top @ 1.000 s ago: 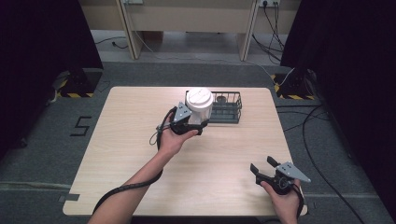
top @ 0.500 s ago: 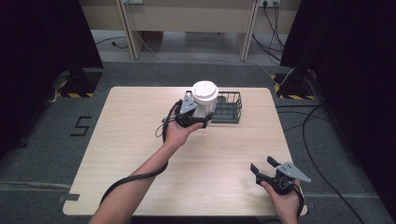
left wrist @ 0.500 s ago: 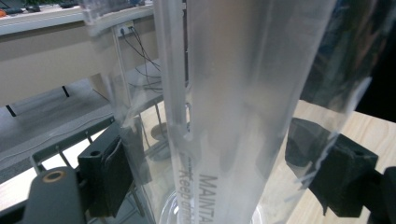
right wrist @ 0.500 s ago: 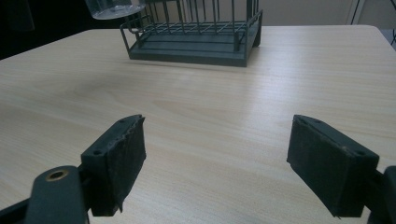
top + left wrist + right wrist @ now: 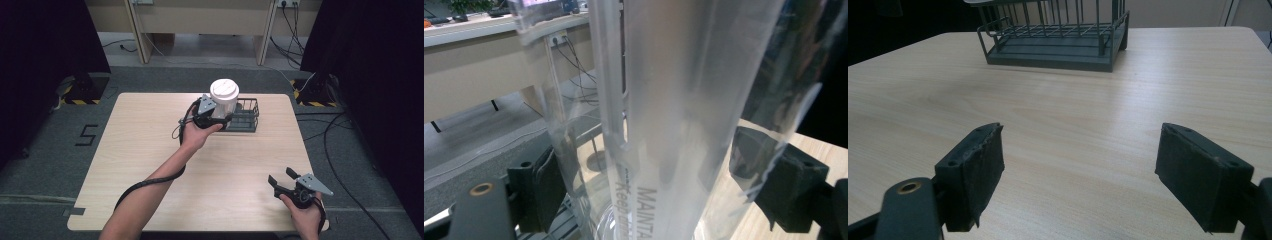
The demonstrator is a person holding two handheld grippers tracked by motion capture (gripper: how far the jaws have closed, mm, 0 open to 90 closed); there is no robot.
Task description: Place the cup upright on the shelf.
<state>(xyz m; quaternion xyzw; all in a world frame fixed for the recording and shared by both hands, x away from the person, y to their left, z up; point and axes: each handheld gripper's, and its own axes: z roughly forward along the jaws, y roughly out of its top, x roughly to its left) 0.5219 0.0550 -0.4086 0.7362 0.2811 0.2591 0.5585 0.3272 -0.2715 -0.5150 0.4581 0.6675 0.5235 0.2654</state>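
Translucent plastic container (image 5: 224, 99) with a white lid sits clamped in the left tongs (image 5: 212, 114), raised just above the wire rack's (image 5: 245, 116) near-left end — a carry toward it, likely lowering next. Right tongs (image 5: 283, 180) gape empty, well nearer than the rack.

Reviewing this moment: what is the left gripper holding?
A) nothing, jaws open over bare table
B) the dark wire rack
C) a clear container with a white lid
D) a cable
C: the left gripper has its jaws on either side of the clear container, whose white lid shows in the high view beside the wire rack.
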